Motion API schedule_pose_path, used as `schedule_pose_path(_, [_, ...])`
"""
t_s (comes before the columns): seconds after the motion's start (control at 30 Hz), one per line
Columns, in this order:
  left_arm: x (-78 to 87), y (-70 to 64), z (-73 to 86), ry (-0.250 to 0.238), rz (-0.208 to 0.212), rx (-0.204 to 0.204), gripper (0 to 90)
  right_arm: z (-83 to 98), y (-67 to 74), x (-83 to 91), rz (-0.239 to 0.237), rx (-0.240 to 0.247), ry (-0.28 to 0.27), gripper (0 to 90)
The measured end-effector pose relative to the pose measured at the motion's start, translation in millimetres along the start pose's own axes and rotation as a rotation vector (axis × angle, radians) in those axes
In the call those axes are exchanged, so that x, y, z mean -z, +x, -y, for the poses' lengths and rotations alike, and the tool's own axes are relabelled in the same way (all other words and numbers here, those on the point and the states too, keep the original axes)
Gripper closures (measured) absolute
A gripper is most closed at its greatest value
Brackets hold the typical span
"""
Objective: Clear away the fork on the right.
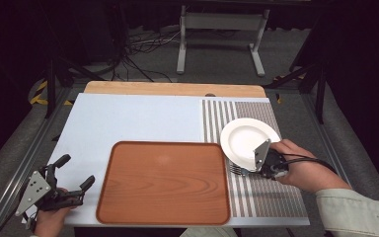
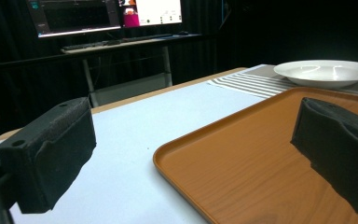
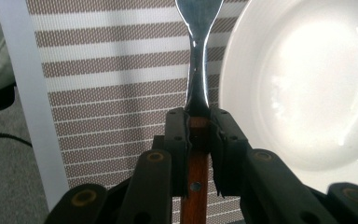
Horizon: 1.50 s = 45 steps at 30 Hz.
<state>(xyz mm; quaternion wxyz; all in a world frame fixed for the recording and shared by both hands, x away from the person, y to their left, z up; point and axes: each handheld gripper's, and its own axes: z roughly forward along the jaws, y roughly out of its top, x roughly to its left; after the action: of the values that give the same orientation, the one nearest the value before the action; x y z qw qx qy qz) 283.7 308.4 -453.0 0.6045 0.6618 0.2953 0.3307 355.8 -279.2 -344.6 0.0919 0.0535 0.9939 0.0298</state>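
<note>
My right gripper (image 3: 198, 119) is shut on the wooden handle of a piece of cutlery (image 3: 196, 70). Its shiny metal neck runs forward over the striped placemat (image 3: 112, 93), right beside the rim of a white plate (image 3: 307, 84). Whether the head is a fork or a spoon I cannot tell. In the high view the right gripper (image 1: 250, 169) is at the plate's (image 1: 249, 138) near edge. My left gripper (image 1: 76, 170) stands open at the table's front left corner, with nothing between its pads (image 2: 46, 154).
A brown wooden tray (image 1: 163, 182) lies empty at the front middle, on a pale blue mat (image 1: 128, 118). The striped placemat (image 1: 271, 192) covers the right side. Beyond the table stand a desk frame (image 1: 222, 29) and monitors (image 2: 107, 14).
</note>
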Motion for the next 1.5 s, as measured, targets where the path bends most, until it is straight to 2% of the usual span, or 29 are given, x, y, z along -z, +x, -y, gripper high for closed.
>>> schedule_pose_path(0.07, [0.2, 0.3, 0.0, 0.003, 0.001, -0.003, 0.4, -0.8, -1.3, 3.2, 0.006, -0.001, -0.019, 78.5])
schedule_pose_path(0.37, [0.1, 0.4, 0.0, 0.0, 0.001, -0.004, 0.4, -5.1, -3.4, 16.2, 0.029, -0.076, -0.09, 78.5])
schedule_pose_path(0.4, [0.2, 0.4, 0.0, 0.001, 0.001, -0.004, 0.4, -6.6, -3.5, 18.0, 0.029, -0.101, -0.1, 78.5])
schedule_pose_path(0.47, [0.0, 0.1, 0.0, 0.0, 0.001, -0.002, 0.4, -7.3, -3.9, 18.8, 0.028, -0.108, -0.107, 78.5])
schedule_pose_path(0.67, [0.0, 0.1, 0.0, 0.0, 0.001, -0.002, 0.4, -15.2, -3.4, 23.2, 0.019, -0.226, -0.171, 78.5])
schedule_pose_path(0.7, [0.0, 0.1, 0.0, 0.0, 0.001, -0.002, 0.4, -15.2, -3.4, 23.2, 0.019, -0.226, -0.171, 78.5])
schedule_pose_path(0.73, [0.1, 0.4, 0.1, 0.003, 0.002, -0.005, 0.4, -17.3, -3.3, 24.0, 0.005, -0.249, -0.181, 78.5])
schedule_pose_path(0.77, [0.0, 0.2, 0.1, 0.001, 0.001, -0.003, 0.4, -20.5, -2.8, 24.9, -0.003, -0.294, -0.206, 78.5])
schedule_pose_path(0.8, [0.0, 0.2, 0.0, 0.0, 0.002, -0.002, 0.4, -22.0, -2.7, 25.3, -0.002, -0.305, -0.212, 78.5])
schedule_pose_path(1.0, [0.4, 0.7, -0.2, 0.002, 0.002, -0.007, 0.4, -35.3, -1.5, 26.2, -0.021, -0.411, -0.223, 78.5])
schedule_pose_path(1.13, [0.4, 0.7, -0.2, 0.001, 0.003, -0.008, 0.4, -45.3, -0.5, 26.6, -0.055, -0.53, -0.252, 78.5])
schedule_pose_path(1.23, [0.5, 0.7, -0.3, 0.0, 0.003, -0.009, 0.4, -53.0, 0.6, 26.6, -0.058, -0.589, -0.253, 78.5])
schedule_pose_path(1.33, [0.5, 1.1, -0.3, 0.0, 0.004, -0.01, 0.4, -62.3, 2.3, 25.9, -0.076, -0.638, -0.248, 78.5])
schedule_pose_path(1.4, [0.5, 1.3, -0.3, -0.001, 0.005, -0.01, 0.4, -64.3, 2.7, 25.7, -0.079, -0.649, -0.247, 78.5])
schedule_pose_path(1.47, [0.6, 1.3, -0.4, 0.0, 0.006, -0.011, 0.4, -71.7, 3.4, 25.2, -0.098, -0.692, -0.245, 78.5])
schedule_pose_path(1.5, [0.8, 1.4, -0.4, 0.0, 0.006, -0.011, 0.4, -71.7, 3.4, 25.2, -0.098, -0.692, -0.245, 78.5])
